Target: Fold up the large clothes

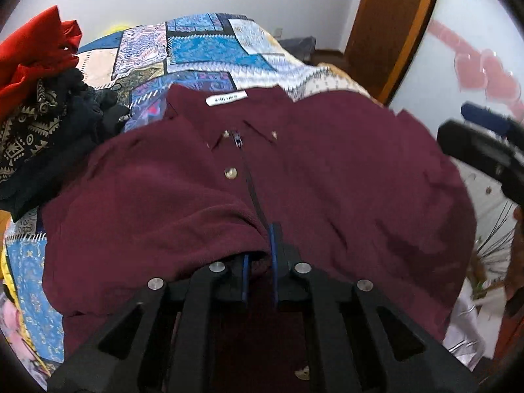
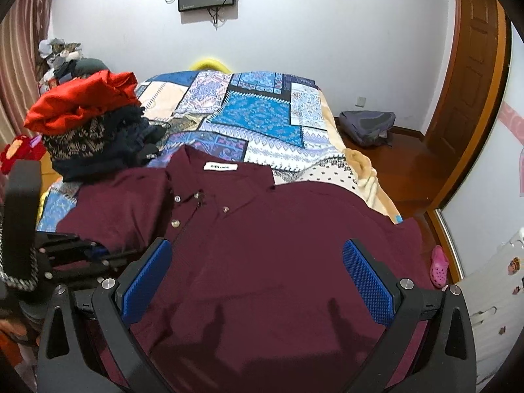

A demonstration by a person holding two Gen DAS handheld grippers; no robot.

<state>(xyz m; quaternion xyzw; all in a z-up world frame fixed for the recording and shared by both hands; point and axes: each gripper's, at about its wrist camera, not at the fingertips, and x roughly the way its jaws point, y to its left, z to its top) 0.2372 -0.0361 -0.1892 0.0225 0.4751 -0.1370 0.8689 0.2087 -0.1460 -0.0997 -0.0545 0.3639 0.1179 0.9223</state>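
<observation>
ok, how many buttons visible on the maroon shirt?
3 in the right wrist view: one on each collar point, left and right, and one on the placket. The maroon shirt may hide more lower down.

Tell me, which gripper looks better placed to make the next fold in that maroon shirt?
Probably the left. The left gripper is already shut on a bunched fold of the maroon shirt near its zipper. The right gripper is wide open above the cloth, holding nothing.
</observation>
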